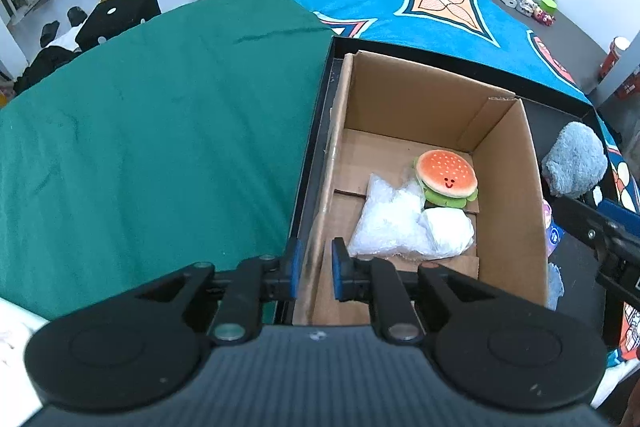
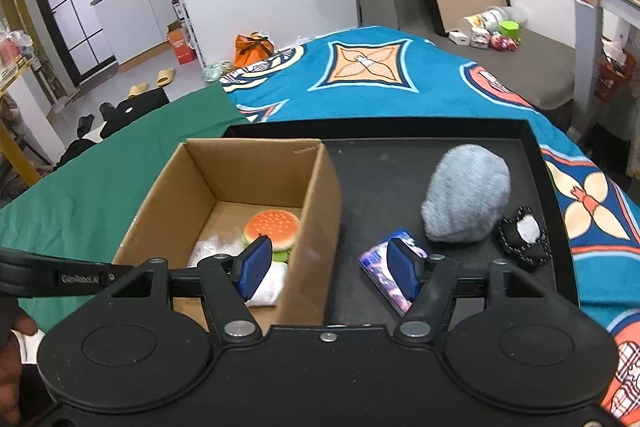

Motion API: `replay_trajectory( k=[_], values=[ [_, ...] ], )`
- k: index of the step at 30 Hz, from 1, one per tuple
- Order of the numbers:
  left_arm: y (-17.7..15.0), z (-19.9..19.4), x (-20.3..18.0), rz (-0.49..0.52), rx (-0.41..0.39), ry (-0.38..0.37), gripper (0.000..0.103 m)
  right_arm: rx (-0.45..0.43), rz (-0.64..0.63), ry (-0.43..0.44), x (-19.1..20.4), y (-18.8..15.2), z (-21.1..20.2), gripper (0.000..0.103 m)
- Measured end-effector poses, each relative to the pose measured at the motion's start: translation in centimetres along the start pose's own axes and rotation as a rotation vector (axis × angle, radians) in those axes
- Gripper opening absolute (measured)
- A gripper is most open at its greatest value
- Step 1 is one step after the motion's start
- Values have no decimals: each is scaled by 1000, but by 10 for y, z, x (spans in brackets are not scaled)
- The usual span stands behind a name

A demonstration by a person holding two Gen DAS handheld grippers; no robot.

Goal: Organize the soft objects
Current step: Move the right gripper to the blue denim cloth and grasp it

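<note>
Grey plush (image 2: 466,195) beyond spread right hand-held gripper (image 2: 330,267), left hand-held gripper (image 1: 314,269) parted, gripping nothing

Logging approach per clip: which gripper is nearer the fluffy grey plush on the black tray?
Right. The right gripper hangs open just short of the fluffy grey plush, while the left gripper straddles the cardboard box wall on its far side.

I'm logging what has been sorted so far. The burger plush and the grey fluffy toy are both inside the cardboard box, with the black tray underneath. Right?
Not quite. Only the burger plush lies inside the cardboard box. The grey fluffy toy sits outside it, on the black tray beside the box, as the right wrist view shows. The tray is indeed underneath the box.
</note>
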State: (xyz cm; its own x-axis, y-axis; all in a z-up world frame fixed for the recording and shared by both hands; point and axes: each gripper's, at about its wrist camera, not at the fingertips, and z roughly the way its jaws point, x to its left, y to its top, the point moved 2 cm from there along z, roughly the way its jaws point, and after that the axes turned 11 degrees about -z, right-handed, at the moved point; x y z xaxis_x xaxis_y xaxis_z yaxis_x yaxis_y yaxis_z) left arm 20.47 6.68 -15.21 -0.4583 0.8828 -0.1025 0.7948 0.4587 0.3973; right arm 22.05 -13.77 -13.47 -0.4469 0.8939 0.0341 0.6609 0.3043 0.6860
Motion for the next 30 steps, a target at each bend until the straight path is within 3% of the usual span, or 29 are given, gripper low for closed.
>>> replay_trajectory(
  k=[3,5,7,13,23,30],
  values=[
    [0,-1,-2,11,0,5,21,5,11,-2,-7,-5,-2,67],
    [0,-3,-4,19,-8,14,33,4,18,-1,-11,-9,-3,68],
    [-1,-7,-8,39,-24,28,50,6,26,-2,-17,-12,-4,68],
    [-4,-12,-20,96,-47,53,77,17,52,-5,-33,-27,-3,74],
    [-6,-16,-29,121,-79,118,84,35,113,12,-61,-53,6,74],
    [-8,-23,-41,172,-122,183,87,58,133,74,-66,-67,15,75]
  ],
)
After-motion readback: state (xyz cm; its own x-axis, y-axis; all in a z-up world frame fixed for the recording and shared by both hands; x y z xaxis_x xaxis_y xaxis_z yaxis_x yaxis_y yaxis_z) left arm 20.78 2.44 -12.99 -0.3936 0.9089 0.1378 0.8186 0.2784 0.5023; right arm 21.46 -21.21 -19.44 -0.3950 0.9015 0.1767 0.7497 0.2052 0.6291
